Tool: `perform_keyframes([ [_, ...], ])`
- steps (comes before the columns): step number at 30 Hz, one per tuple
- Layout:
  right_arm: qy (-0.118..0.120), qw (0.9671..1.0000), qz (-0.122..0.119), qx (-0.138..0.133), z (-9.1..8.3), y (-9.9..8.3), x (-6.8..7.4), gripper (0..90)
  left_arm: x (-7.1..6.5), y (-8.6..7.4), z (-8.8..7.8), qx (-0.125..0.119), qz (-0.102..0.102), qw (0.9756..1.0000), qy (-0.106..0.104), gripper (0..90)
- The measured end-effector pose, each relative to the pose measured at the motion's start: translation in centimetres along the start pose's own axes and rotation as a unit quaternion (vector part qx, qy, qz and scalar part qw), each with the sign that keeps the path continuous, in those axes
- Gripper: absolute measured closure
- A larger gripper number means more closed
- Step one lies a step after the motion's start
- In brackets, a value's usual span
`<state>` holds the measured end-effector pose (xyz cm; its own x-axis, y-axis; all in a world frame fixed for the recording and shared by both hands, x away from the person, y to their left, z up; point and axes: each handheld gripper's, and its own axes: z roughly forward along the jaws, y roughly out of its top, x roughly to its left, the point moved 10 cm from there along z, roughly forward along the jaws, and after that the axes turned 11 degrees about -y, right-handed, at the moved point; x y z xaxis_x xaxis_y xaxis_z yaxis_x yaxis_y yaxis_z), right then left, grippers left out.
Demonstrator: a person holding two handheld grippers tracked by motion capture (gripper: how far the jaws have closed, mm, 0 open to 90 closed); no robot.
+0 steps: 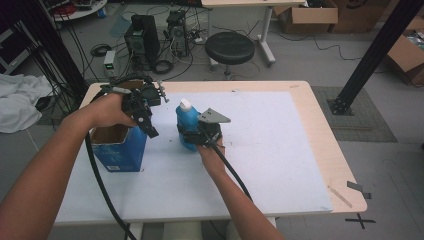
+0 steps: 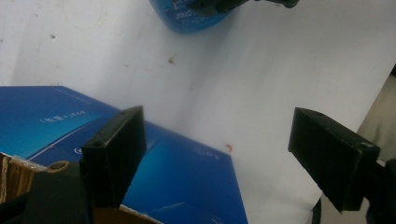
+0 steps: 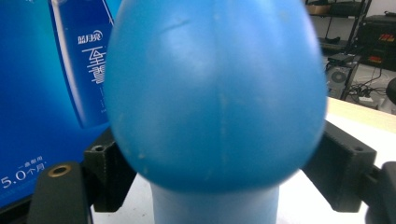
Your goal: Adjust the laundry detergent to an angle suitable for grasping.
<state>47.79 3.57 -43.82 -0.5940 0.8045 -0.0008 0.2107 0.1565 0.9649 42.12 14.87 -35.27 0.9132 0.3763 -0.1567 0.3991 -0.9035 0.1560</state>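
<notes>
Left of the blue bottle (image 1: 188, 126), the left gripper (image 1: 149, 125) is held with fingers wide above the open box (image 1: 120, 148). The right gripper (image 1: 199, 136) fingers clasp the bottle standing on the counter (image 1: 280, 150); toppling is risked if squeezed off-centre.

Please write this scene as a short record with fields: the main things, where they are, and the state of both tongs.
bottle: blue bottle, white cap, upright on the white mat
box: blue carton, open top, left of the bottle
right tongs: right tongs around the bottle, one jaw at each side
left tongs: left tongs open, nothing between the jaws, above the box's edge
table: wooden table under the mat
</notes>
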Motion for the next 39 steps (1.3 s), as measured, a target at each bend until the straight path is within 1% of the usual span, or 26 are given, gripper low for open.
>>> perform_keyframes([
  [2,0.004,1.0,0.003,-0.001,0.0,0.0,0.0,23.1,0.0,0.0,0.0,0.0,0.0,1.0,0.0,20.0],
  [3,0.005,1.0,0.0,0.002,0.0,0.0,-0.1,24.4,0.0,0.1,0.0,-0.001,0.0,1.0,0.0,20.0],
  [10,0.008,1.0,0.001,0.003,0.0,-0.1,0.0,26.3,0.0,0.0,0.0,-0.001,0.0,1.0,-0.001,20.0],
  [18,0.013,0.9999,0.003,0.002,0.1,-0.1,0.2,31.1,0.0,-0.3,0.0,0.0,-0.002,1.0,-0.001,20.0],
  [20,0.018,0.9998,0.004,0.003,0.1,-0.1,0.2,35.0,0.0,-0.3,0.0,0.0,-0.002,1.0,-0.002,20.0],
  [21,0.018,0.9998,0.004,0.003,0.1,-0.1,0.2,35.0,0.0,-0.3,0.0,0.0,-0.003,1.0,-0.002,20.0],
  [23,0.023,0.9997,0.003,0.0,0.0,0.0,0.3,41.0,0.0,-0.3,0.1,0.0,-0.003,1.0,-0.002,20.0],
  [28,0.026,0.9997,0.004,-0.001,-0.1,0.1,0.3,42.9,0.0,-0.3,0.1,0.001,-0.002,1.0,-0.002,20.0],
  [32,0.022,0.9997,0.002,0.002,-0.1,0.2,0.4,43.7,0.0,-0.3,0.1,0.001,-0.002,1.0,-0.001,20.0],
  [36,0.027,0.9996,-0.009,0.009,-0.5,0.3,0.5,44.1,0.1,-0.3,0.1,0.001,-0.002,1.0,-0.002,20.0],
  [38,0.038,0.999,-0.022,0.01,-0.9,0.6,0.6,44.2,0.1,-0.3,0.1,0.001,-0.002,1.0,-0.002,20.0],
  [39,0.042,0.9988,-0.023,0.011,-1.2,0.7,0.7,44.2,0.1,-0.2,0.1,0.0,-0.002,1.0,-0.002,20.0],
])
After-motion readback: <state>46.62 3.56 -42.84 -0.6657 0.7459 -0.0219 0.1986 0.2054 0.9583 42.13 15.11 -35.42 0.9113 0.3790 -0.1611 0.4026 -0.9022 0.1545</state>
